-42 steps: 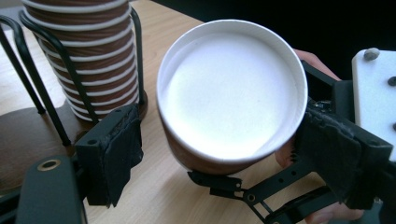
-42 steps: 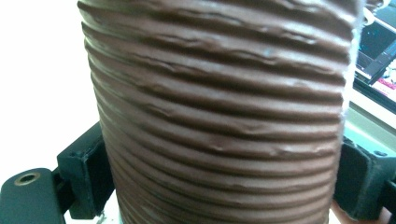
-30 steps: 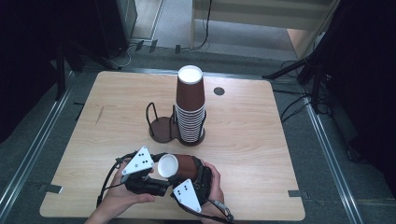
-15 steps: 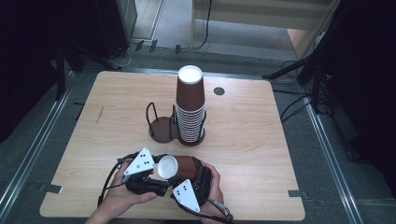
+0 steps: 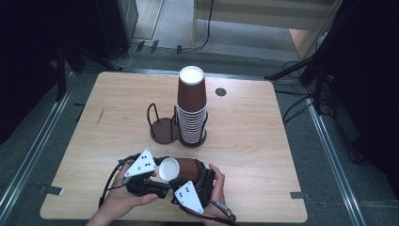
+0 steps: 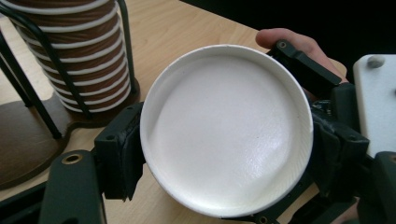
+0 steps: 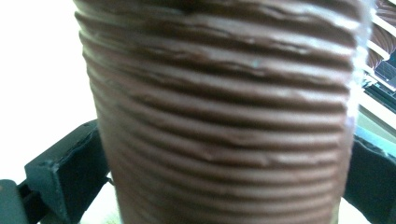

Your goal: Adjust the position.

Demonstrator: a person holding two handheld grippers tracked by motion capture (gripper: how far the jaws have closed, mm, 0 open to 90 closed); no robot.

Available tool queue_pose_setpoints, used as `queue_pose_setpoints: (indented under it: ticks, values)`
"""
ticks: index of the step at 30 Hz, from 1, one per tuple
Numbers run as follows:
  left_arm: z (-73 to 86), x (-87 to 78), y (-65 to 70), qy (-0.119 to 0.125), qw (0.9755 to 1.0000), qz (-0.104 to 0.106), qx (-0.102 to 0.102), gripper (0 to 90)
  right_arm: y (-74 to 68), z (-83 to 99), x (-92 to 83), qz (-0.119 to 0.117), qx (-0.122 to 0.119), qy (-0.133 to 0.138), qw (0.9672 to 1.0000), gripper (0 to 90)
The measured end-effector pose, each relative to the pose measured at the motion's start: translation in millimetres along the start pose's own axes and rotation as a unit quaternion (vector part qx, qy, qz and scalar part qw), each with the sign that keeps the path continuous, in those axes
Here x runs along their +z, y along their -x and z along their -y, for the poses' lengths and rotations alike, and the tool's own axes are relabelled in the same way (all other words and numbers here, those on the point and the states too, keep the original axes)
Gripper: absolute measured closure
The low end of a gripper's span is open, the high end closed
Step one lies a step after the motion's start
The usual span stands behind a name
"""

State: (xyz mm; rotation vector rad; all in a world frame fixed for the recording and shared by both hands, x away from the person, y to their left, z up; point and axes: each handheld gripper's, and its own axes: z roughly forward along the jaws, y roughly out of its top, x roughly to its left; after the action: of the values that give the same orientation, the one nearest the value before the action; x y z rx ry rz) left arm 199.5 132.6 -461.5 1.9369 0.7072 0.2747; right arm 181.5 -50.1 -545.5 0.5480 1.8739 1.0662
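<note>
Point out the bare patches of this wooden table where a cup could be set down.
The light wooden table is bare along its left side, left of the dark wire cup holder, and on its right side, right of the tall stack of brown ribbed paper cups. The near middle is crowded: both grippers flank a single brown paper cup lying sideways.
</note>
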Motion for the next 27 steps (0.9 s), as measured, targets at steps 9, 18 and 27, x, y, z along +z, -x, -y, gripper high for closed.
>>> queue_pose_setpoints:
  ticks: [9, 18, 27]
  values:
    - [0.1, -2.8, -1.7, 0.01, 0.9999, -0.004, 0.001, 24.2, 5.2, -2.0, -2.7, 0.005, 0.004, 0.009, 0.9999, 0.0]
    - [1.5, -6.3, -7.6, 0.028, 0.999, -0.034, -0.008, 24.3, 7.9, -5.5, -5.9, 0.004, 0.012, 0.022, 0.9997, 0.0]
    - [3.1, -13.2, -13.3, 0.065, 0.9953, -0.071, -0.01, 24.4, 13.7, -11.5, -10.7, 0.015, 0.027, 0.036, 0.9989, 0.0]
